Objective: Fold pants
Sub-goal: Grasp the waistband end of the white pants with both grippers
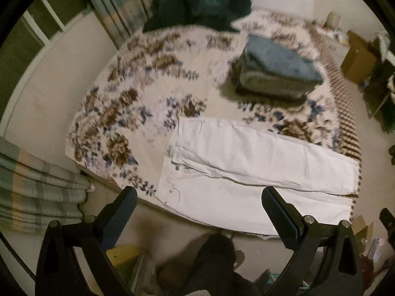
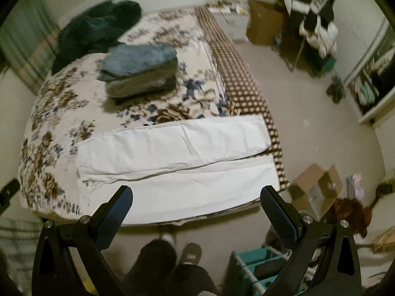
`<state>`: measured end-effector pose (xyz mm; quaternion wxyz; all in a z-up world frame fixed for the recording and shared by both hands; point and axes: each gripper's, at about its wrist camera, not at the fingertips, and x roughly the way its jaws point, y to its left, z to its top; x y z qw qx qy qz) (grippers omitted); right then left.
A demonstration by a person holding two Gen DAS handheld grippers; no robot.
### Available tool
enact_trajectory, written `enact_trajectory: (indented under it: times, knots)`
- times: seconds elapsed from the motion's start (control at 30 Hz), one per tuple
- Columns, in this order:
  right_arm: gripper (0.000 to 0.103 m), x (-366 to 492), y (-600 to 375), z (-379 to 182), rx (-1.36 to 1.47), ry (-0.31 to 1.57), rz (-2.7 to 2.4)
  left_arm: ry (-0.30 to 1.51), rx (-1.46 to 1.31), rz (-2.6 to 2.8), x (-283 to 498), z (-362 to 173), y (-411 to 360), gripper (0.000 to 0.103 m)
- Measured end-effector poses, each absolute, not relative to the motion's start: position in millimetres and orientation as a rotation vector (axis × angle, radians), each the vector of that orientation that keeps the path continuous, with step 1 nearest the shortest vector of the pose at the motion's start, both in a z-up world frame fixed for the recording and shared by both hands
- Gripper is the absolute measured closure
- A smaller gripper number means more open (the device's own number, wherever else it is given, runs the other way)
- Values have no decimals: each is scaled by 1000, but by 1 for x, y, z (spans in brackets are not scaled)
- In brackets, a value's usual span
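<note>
White pants [image 1: 246,167] lie flat along the near edge of the bed, waistband to the left, both legs side by side reaching right. They also show in the right wrist view [image 2: 177,162]. My left gripper [image 1: 198,194] is open and empty, held high above the waist end. My right gripper [image 2: 196,194] is open and empty, held high above the legs near the bed's front edge. Neither touches the pants.
The bed has a floral cover [image 1: 128,79]. A stack of folded blue and grey clothes [image 1: 276,71] sits mid-bed, also in the right wrist view [image 2: 140,71]. A dark green heap [image 1: 197,5] lies at the far end. Cardboard boxes [image 2: 316,192] and a teal rack [image 2: 259,266] stand on the floor.
</note>
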<state>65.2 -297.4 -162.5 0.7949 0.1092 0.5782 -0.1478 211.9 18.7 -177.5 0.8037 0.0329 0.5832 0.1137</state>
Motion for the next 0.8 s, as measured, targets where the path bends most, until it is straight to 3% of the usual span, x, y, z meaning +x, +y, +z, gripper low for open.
enact_trajectory:
  times: [0.37,0.73,0.8]
  knots:
    - [0,232,-438,-398,659,1467,-550,1581,-189,404,403,-372,66,0]
    - [0,295,-538,-593,998,1541,-803,1774,-427,584,499,-544,100,0]
    - [0,302,-546,-621,1042,1546,-823,1778,-424,598,502,-558,101,16]
